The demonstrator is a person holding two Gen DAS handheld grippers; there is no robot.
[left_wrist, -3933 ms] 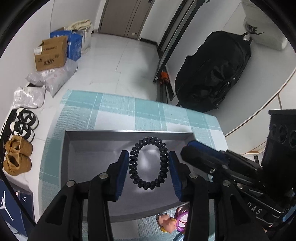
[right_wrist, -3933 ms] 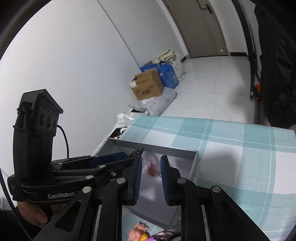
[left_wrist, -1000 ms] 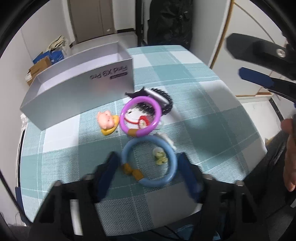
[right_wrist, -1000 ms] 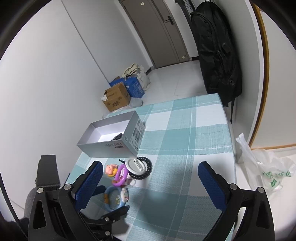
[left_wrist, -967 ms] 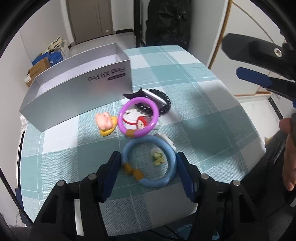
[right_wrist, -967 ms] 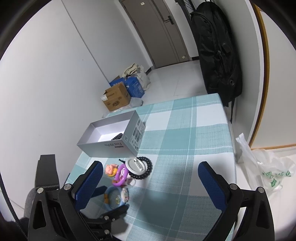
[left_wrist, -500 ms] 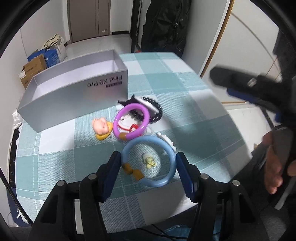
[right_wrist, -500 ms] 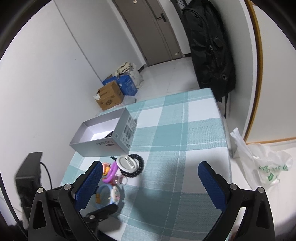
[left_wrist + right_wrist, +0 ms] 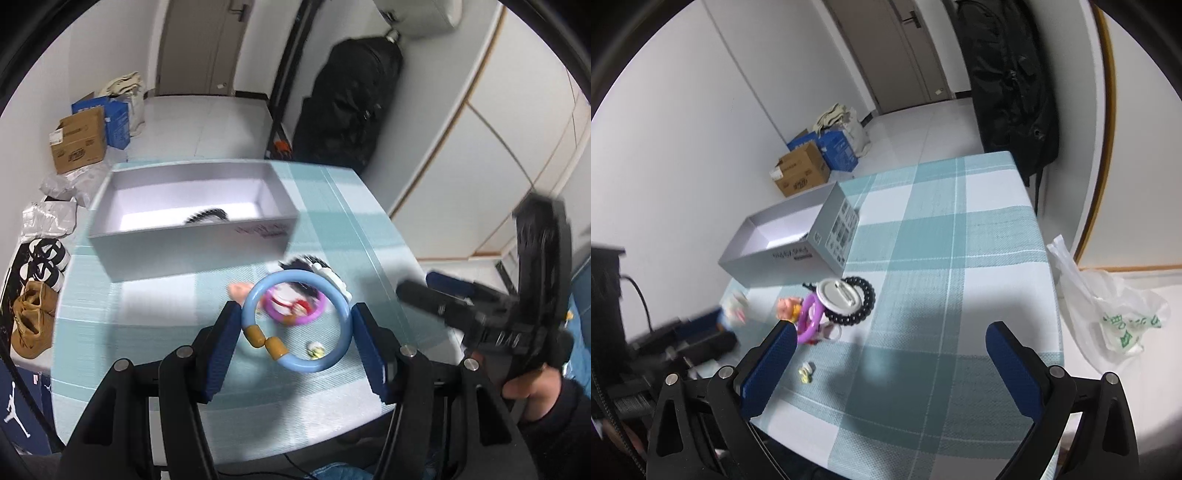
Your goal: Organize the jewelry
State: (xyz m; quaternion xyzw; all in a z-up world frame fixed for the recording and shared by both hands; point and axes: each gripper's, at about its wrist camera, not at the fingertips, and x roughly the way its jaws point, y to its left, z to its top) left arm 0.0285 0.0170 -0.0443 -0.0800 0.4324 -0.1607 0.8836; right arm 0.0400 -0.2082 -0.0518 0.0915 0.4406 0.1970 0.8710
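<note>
**Ana:** Lifted now, that blue bracelet (image 9: 295,320) — half a second ago it lay flat on the checked cloth (image 9: 945,258), and now it hangs clear of it, pinched across its width between the blue pads of the left gripper (image 9: 295,339). Two amber beads sit on its lower left arc.

**Ben:** And the small yellow-white charm (image 9: 806,371) that lay inside the ring stays on the cloth, right below. What about the other side?

**Ana:** Right gripper (image 9: 891,360) spread wide, nothing between its fingers, held above the near part of the table. Its view is steady; the left view is smeared with motion.

**Ben:** Past the charm, the little heap: purple bracelet (image 9: 809,319) tilted over a red-and-white piece, a pink figure (image 9: 786,307) just beside it on the left.

**Ana:** And touching that heap on the right, the black beaded bracelet (image 9: 862,301) with a white round disc (image 9: 837,292) resting on it.

**Ben:** Farther back, the container.

**Ana:** Grey open box (image 9: 192,236), lid off, standing near the table's far left edge. Inside, against the near wall, one black beaded bracelet (image 9: 207,215) — only its top arc shows over the rim. I can't see anything else in there.

**Ben:** Beyond the table: cardboard carton (image 9: 799,170) on the floor, black bag (image 9: 1012,85) by the wall.
</note>
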